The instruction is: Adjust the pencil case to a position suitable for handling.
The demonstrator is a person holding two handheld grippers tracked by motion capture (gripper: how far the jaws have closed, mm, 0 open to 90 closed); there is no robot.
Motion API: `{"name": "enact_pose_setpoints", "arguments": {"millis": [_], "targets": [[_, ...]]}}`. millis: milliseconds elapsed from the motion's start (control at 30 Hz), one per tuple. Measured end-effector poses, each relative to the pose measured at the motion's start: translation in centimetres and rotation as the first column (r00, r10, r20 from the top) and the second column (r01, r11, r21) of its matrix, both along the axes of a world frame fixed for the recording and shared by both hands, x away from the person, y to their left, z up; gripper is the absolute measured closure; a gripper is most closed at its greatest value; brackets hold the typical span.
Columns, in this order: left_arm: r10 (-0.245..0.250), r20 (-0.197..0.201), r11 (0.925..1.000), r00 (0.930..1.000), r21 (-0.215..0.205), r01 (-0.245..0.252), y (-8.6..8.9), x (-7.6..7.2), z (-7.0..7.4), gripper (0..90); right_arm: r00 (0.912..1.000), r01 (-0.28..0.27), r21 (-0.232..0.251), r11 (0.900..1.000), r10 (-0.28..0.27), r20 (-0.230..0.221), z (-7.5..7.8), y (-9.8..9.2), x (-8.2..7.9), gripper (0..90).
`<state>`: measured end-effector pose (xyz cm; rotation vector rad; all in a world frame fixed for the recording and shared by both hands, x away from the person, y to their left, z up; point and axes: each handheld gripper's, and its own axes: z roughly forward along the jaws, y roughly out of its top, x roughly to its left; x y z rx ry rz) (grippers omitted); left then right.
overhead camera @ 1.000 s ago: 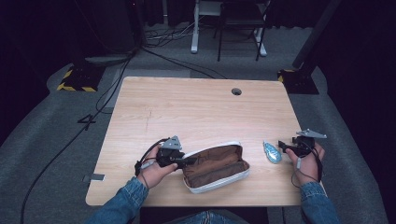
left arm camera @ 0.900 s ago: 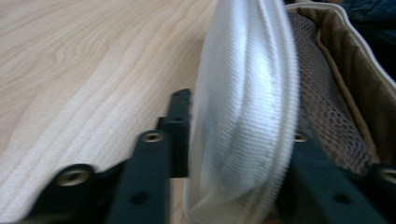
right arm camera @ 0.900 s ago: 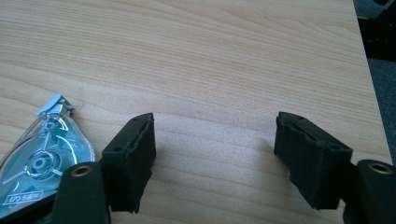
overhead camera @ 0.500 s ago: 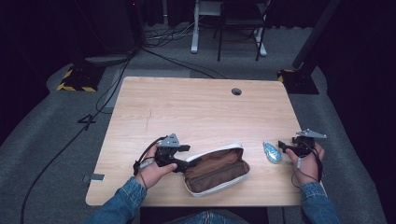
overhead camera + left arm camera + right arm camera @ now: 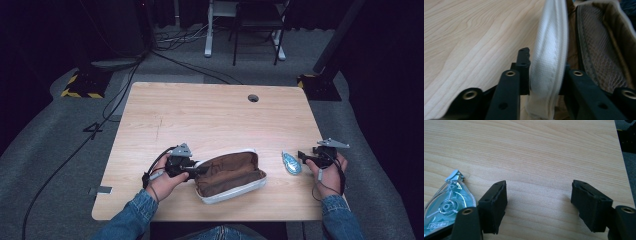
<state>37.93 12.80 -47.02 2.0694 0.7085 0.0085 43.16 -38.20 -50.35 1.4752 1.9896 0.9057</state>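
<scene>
in the left gripper view the pouch (image 5: 549,62) runs off the top, right and bottom edges, so its full shape can't be told. its white wall hides the inner faces of the left gripper (image 5: 546,77), and the bottom edge cuts off that gripper's jaw bases. in the right gripper view the correction tape dispenser (image 5: 446,207), at 8 o'clock, is cut by the left and bottom edges; its label print is too small to read.
</scene>
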Motion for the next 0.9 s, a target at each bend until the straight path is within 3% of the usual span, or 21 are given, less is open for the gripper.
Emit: {"name": "enact_pose_setpoints", "arguments": {"millis": [300,433,467,500,633,900], "targets": [[-0.004,-0.014,0.9999,0.9999,0.011,0.004,0.0,0.1,-0.2,72.8,1.0000,-0.001,0.000,1.000,0.001,-0.001,0.0,0.0,0.0,29.3],[0.010,-0.006,0.9998,0.9999,0.015,-0.010,-0.2,0.0,-0.2,47.7,1.0000,-0.002,0.001,1.000,0.002,-0.001,0.0,0.0,0.0,29.2],[0.011,-0.003,0.9998,0.9999,0.015,-0.011,-0.2,-0.1,-0.1,37.2,1.0000,-0.002,0.000,1.000,0.002,-0.001,0.0,0.0,0.0,29.2],[0.013,-0.001,0.9998,0.9999,0.015,-0.013,-0.2,-0.1,-0.1,34.1,1.0000,-0.002,0.000,1.000,0.002,-0.001,0.0,0.0,0.0,29.2],[0.013,0.012,0.9998,0.9998,0.011,-0.014,-0.2,-0.2,0.2,26.6,1.0000,-0.002,0.000,1.000,0.002,-0.001,0.0,0.0,0.0,29.2],[0.012,0.055,0.9998,0.9984,-0.015,-0.012,0.3,-0.9,1.8,24.7,1.0000,-0.004,0.001,1.000,0.004,-0.002,0.0,0.0,0.0,29.1]]}}
